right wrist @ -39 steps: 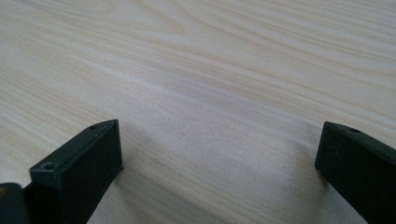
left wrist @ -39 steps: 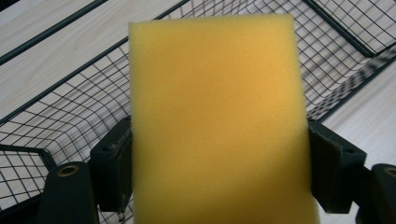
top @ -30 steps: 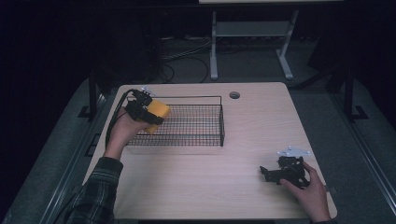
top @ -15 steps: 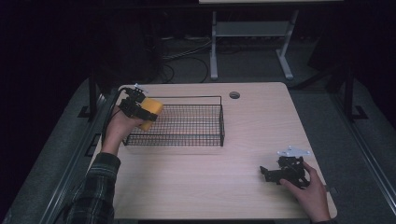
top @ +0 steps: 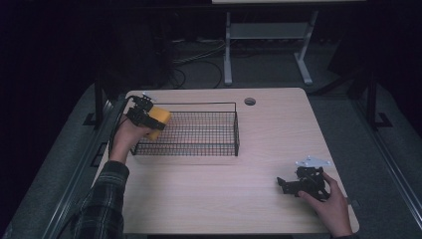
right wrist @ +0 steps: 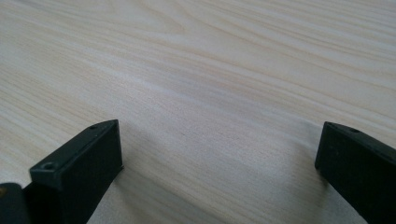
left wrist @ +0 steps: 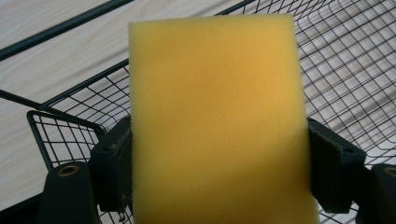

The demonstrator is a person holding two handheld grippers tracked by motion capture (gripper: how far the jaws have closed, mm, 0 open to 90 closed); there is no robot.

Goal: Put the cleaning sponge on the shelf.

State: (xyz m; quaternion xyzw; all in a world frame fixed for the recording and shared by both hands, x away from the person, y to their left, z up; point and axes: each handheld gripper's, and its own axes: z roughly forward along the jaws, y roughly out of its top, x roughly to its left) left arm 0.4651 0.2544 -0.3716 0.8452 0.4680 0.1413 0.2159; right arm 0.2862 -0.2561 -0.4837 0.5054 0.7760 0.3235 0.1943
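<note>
A yellow sponge [top: 159,119] hangs over the left end of the black wire basket [top: 199,149], with my left gripper [top: 147,117] shut on it. In the left gripper view the sponge [left wrist: 215,116] stands upright between the two black jaws, pressed at both sides, above the basket's mesh [left wrist: 345,93]. My right gripper [top: 287,185] rests low over the table [top: 209,199] near the front right, held by a hand. Its jaws stand wide apart in the right gripper view, right gripper [right wrist: 219,163] holding nothing, bare wood between them.
The basket sits at the back left of the light wooden table. A round cable hole [top: 250,101] lies near the far edge. Beyond the table stands a grey metal frame [top: 268,45] with cables on the dark floor.
My left gripper has carried the sponge leftward and down, toward the basket's left end. The right gripper has stayed where it was.
</note>
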